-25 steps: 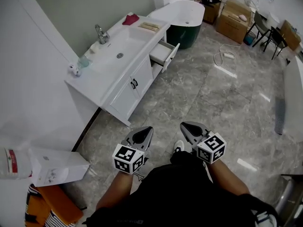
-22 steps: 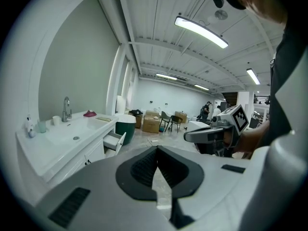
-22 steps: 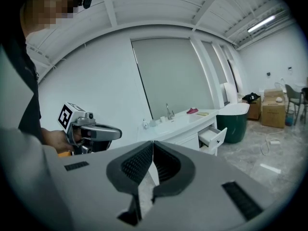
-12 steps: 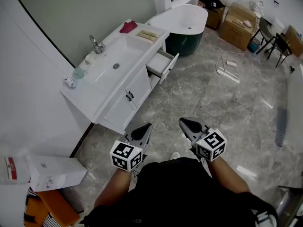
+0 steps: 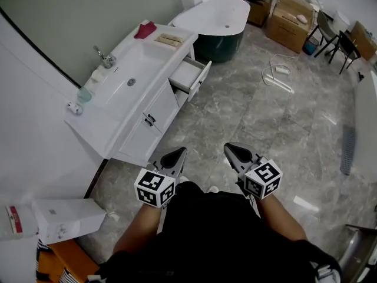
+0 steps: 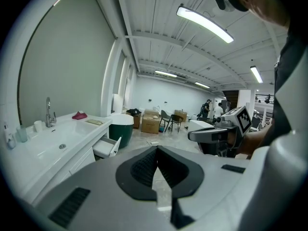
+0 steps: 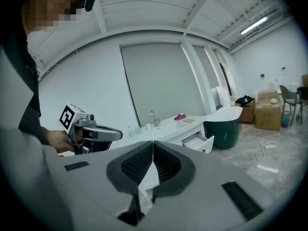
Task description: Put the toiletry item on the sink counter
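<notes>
White sink counter [image 5: 97, 122] runs along the left wall. A red item [image 5: 145, 29] and a flat tan pack [image 5: 169, 38] lie at its far end; which one the task means cannot be told. One drawer [image 5: 187, 74] juts open past the cabinet front, near the bathtub [image 5: 215, 13]. Bare grey floor [image 5: 265, 122] spreads wide between the counter and the left gripper [image 5: 177, 153] and right gripper [image 5: 231, 149], both pressed together and empty.
</notes>
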A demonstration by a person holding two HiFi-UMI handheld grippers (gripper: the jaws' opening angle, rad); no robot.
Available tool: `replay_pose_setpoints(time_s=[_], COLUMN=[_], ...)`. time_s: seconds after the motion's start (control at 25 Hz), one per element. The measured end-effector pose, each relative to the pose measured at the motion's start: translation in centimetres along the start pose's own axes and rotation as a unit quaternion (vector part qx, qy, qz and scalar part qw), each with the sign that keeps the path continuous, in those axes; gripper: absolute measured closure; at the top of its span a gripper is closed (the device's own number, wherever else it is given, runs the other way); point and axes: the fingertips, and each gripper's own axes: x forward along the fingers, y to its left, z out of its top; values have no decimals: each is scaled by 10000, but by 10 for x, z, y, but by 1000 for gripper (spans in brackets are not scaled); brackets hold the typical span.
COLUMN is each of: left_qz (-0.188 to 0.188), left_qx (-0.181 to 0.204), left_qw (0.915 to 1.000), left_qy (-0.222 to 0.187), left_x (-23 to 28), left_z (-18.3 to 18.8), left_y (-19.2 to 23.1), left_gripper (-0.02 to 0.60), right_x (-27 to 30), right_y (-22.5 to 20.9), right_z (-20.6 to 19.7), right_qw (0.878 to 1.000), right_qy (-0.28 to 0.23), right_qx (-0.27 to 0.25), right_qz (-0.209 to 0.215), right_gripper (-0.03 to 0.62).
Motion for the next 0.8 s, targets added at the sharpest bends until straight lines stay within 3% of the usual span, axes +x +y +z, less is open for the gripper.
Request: replay_pose_setpoints(time_s=[0.36,0.8], left_qz=[-206,-206], left_qx=[-13,-52], left_qw=[9997,9998], left_qy=[112,67], left_x=[37,91], left_z=[3,34], left_y=[13,71], left_gripper=[577,577], right_x=[6,53], right_y=[-28,-83], right_z=[-8,5], right_qw=[9995,9984], right_qy=[42,260], right_qx=[173,230], right_qz=[-257,-443], right_gripper=[591,592])
